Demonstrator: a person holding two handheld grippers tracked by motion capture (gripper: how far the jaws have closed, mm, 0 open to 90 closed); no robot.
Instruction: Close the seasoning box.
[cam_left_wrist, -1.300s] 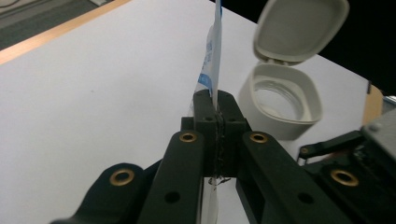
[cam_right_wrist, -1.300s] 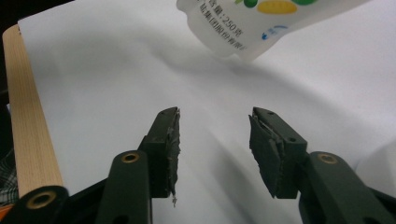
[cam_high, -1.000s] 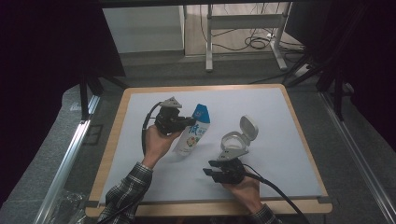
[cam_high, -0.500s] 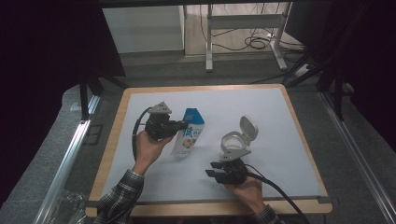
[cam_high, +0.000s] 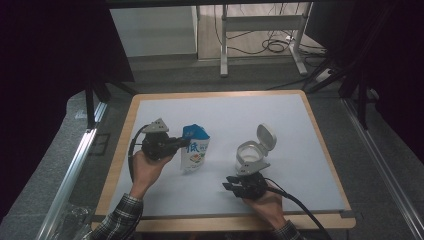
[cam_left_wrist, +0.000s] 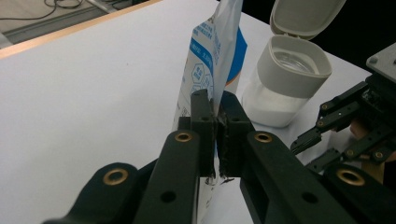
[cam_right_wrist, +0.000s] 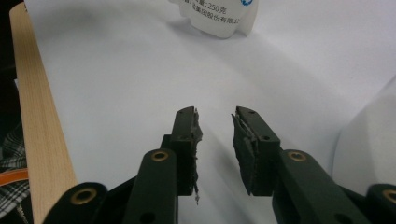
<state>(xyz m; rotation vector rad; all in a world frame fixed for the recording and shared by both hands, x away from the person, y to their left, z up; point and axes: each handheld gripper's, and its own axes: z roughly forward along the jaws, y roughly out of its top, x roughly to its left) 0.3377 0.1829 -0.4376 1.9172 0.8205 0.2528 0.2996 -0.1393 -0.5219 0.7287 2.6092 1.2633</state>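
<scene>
The left hand-held gripper (cam_left_wrist: 215, 135) pinches the white-and-blue pouch (cam_high: 194, 152) by its edge, upright near the counter's (cam_high: 310, 150) middle; the right hand-held gripper (cam_right_wrist: 215, 122) stands spread, empty.

Pouch (cam_left_wrist: 219, 51) top cut off (upper edge)

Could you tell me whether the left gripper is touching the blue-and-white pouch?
Touching: the left gripper view shows the left gripper with its jaws shut on the pouch edge.
</scene>
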